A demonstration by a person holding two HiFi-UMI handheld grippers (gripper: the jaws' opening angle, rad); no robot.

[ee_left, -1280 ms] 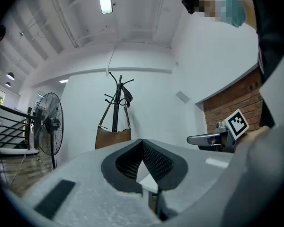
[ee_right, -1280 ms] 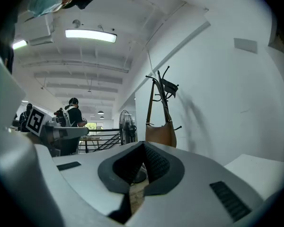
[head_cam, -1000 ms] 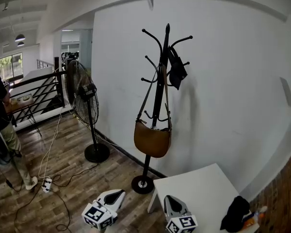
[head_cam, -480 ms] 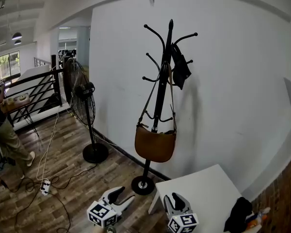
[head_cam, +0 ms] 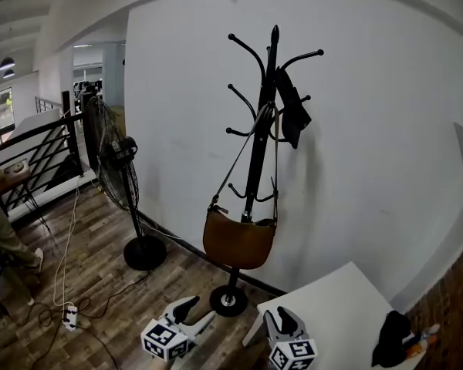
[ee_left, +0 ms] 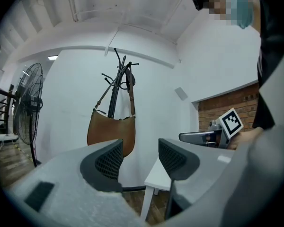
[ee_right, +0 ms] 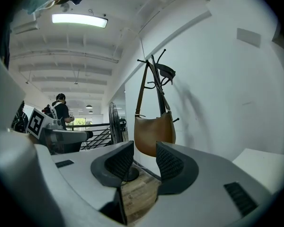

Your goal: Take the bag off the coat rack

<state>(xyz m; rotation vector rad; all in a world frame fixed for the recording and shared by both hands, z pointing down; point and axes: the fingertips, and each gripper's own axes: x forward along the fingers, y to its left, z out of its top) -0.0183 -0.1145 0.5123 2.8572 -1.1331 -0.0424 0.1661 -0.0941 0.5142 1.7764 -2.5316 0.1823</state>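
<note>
Jaws on left gripper point(ee_left: 139, 157) are standing apart, having just been opening, with nothing between them. Right gripper point(ee_right: 144, 160) jaws are also parting, just now opening a bit wider, and are empty too. Both are hovering low beside the white table point(head_cam: 332, 307), well apart from the brown bag point(head_cam: 238, 241). It is hanging by its strap from the black coat rack point(head_cam: 256, 160) against the wall. A dark cloth point(head_cam: 293, 114) is hanging higher up. A fan point(head_cam: 116, 168) is standing left of the rack.
</note>
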